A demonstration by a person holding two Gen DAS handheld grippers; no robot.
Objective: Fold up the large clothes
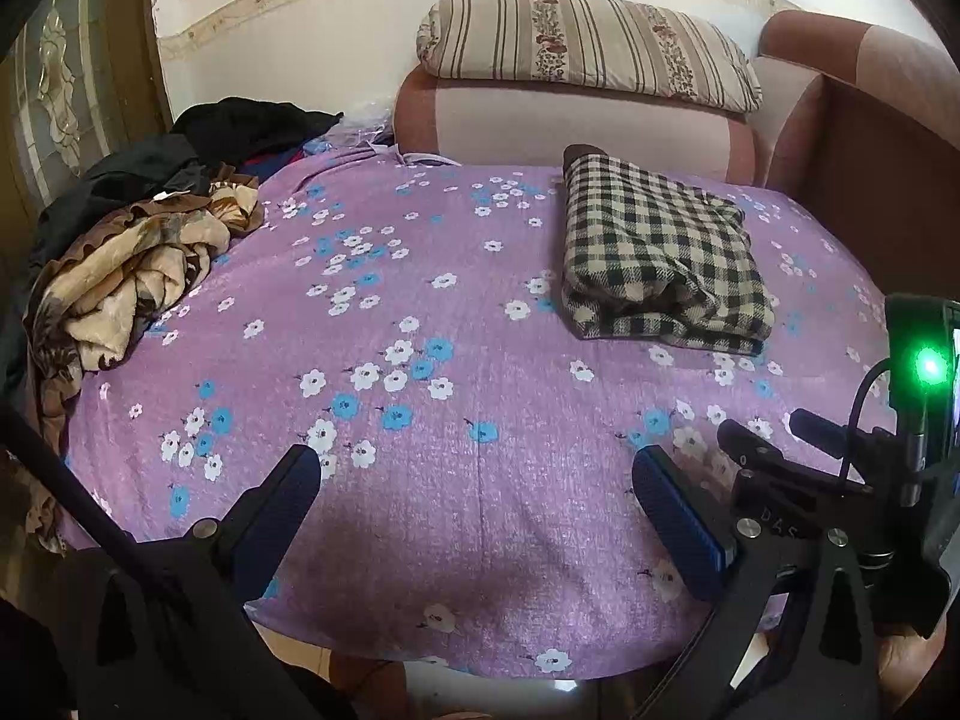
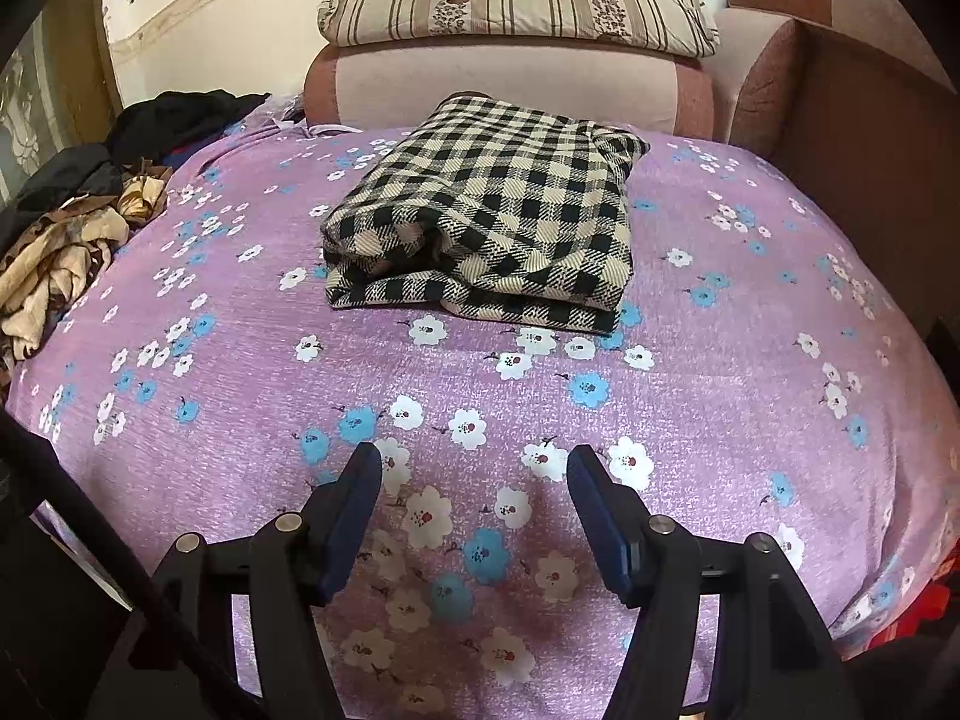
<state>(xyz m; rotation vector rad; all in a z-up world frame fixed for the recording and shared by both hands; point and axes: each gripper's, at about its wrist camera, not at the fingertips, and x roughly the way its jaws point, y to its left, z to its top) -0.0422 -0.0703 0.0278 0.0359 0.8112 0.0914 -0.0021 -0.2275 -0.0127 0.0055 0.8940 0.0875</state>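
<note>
A folded checked garment (image 2: 486,210) lies on the bed (image 2: 750,360); soft, thick, best pinched at its edges. Both grippers' fingers (image 2: 354,516) stand wide, empty.

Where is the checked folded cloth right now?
The checked folded cloth lies on the purple flowered sheet, centre in the right wrist view, toward the far edge, just before the sofa arm bearing a striped pillow.

Folded checked garment (image 1: 663,255) lies on the floral sheet (image 1: 420,300), apparently beyond the open left tool (image 1: 477,468).
</note>
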